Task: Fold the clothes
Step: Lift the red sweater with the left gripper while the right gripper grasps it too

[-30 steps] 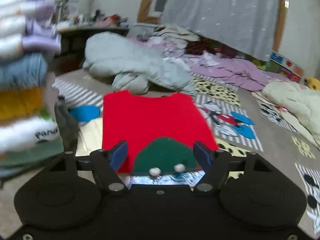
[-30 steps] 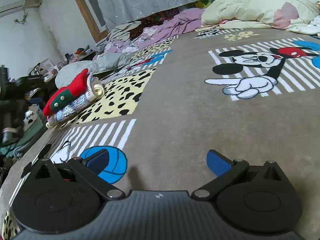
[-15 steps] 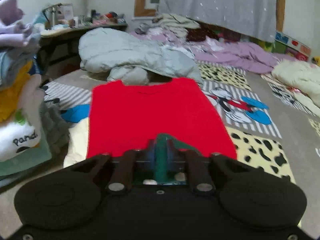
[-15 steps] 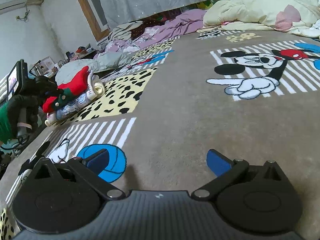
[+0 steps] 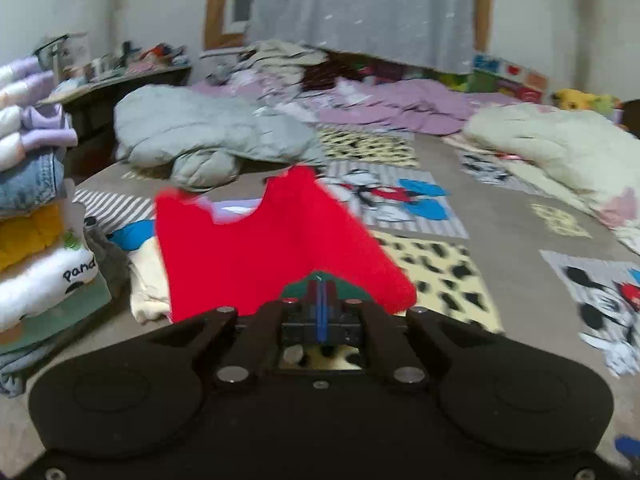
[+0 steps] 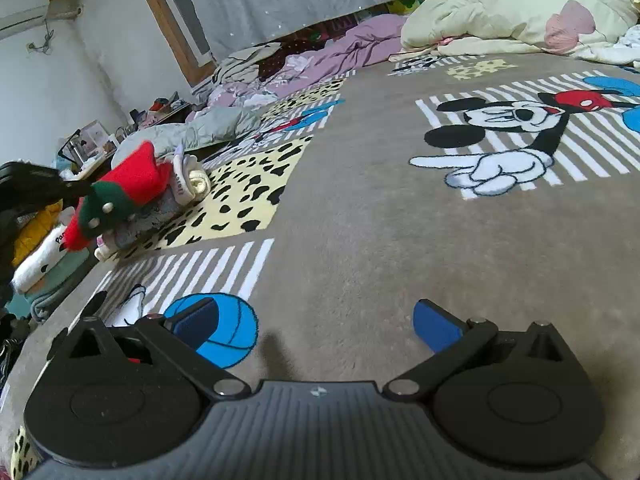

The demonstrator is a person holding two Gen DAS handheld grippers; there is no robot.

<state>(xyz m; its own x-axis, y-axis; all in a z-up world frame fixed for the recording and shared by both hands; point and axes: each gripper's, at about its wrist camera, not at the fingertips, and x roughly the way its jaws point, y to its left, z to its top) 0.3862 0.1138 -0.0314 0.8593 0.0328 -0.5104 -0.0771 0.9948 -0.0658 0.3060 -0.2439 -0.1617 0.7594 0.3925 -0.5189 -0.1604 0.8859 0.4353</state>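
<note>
A folded red sweater (image 5: 260,256) with a green patch rises off the small stack of folded clothes beneath it, its near edge pinched in my left gripper (image 5: 322,308), which is shut on it. The far corners of the sweater lift and sag. In the right wrist view the same red sweater (image 6: 132,182) hangs from the left gripper (image 6: 76,190) at the far left, above a cream and grey folded pile (image 6: 176,196). My right gripper (image 6: 316,320) hovers open over the bare carpet with nothing between its blue pads.
A tall stack of folded clothes (image 5: 36,216) stands at the left. A grey padded jacket (image 5: 208,136) lies behind the sweater. Purple bedding (image 5: 400,108) and a cream quilt (image 5: 560,152) lie at the back and right. The patterned cartoon carpet (image 6: 400,220) covers the floor.
My left gripper closed on the near edge of the red sweater and lifted it off the pile. The right gripper stayed open in the same place.
</note>
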